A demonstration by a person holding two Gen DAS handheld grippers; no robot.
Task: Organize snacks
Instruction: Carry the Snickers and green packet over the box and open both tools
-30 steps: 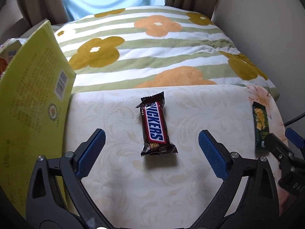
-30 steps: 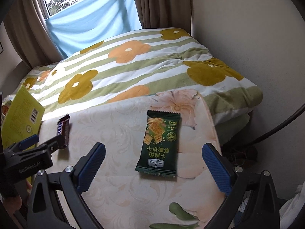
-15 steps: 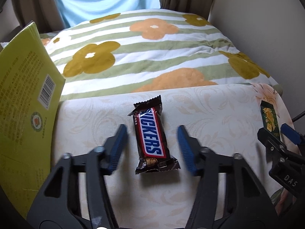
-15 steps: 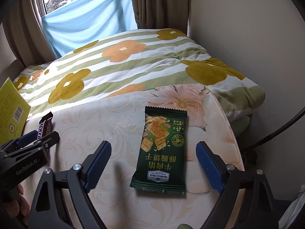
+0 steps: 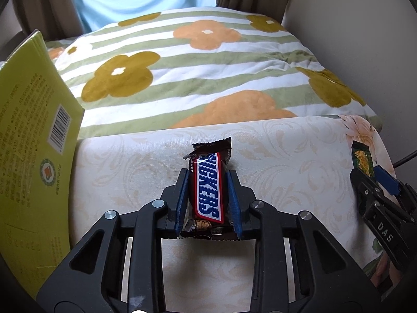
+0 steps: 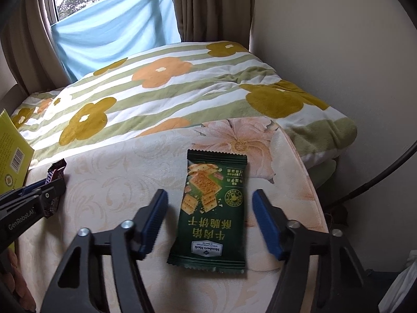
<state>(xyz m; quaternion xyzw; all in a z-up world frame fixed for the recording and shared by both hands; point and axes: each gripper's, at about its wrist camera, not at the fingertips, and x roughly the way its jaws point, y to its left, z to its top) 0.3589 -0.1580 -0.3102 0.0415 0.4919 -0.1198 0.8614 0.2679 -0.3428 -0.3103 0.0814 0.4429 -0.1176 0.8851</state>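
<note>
A Snickers bar [image 5: 209, 190] lies lengthwise on the cream patterned cushion [image 5: 125, 172], and my left gripper [image 5: 207, 176] is shut on it, blue pads pressed to both long sides. In the right wrist view the bar's end [image 6: 56, 168] shows beyond the left gripper [image 6: 48, 191]. A dark green cracker packet [image 6: 211, 208] lies flat on the same cushion. My right gripper [image 6: 209, 203] straddles it with jaws closing; a gap still shows on each side of the packet. From the left wrist view, the packet [image 5: 361, 156] and right gripper [image 5: 375, 180] sit at the far right.
A yellow-green carton [image 5: 28, 156] stands at the cushion's left edge. A striped flowered blanket [image 5: 195, 65] covers the bed behind. The wall [image 6: 325, 39] runs close along the right, with a black cable [image 6: 378, 180] beside the cushion's right edge.
The left jaws went from wide open to clamped on the Snickers bar. The right jaws narrowed from wide open to just outside the green packet's edges.
</note>
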